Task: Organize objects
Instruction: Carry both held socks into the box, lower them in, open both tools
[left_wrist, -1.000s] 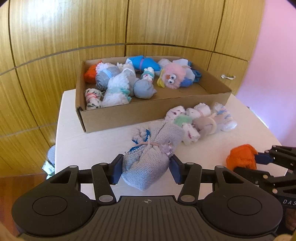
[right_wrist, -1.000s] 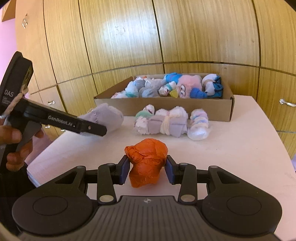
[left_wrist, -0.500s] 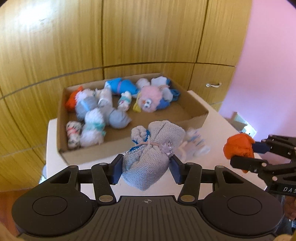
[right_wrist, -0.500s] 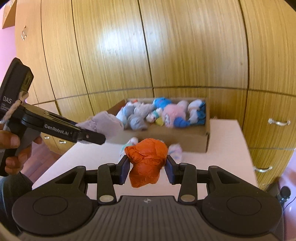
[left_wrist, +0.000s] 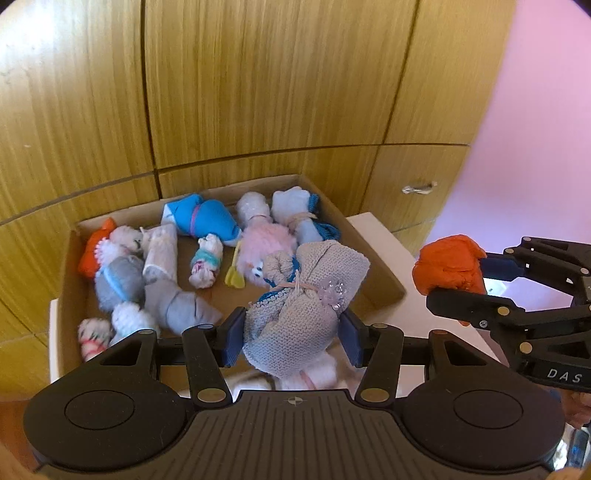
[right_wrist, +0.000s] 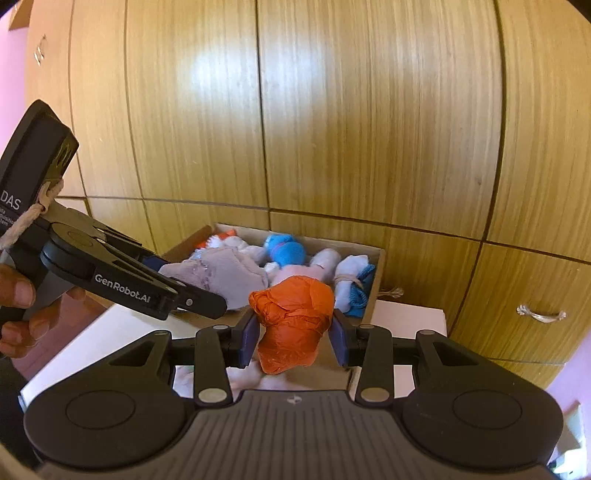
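We see the left gripper (left_wrist: 291, 334) with its jaws clamped on a grey bundle (left_wrist: 306, 306) of knitted cloth, tied with a band, held in the air over the near edge of the box (left_wrist: 380, 277). The right gripper (right_wrist: 293, 339) has its jaws closed tight on an orange bundle (right_wrist: 291, 317), also off the surface (right_wrist: 110, 332), near the box's right end. From the left camera we catch that orange bundle just right of the box, past the box's right wall. Inside the box we count more bundles: a blue one (left_wrist: 207, 221), a fluffy pink one (left_wrist: 266, 247), another orange one (left_wrist: 96, 254), several grey and white. A hand (right_wrist: 16, 306) grips the left handle. Wooden cabinets (right_wrist: 332, 129) fill the background.
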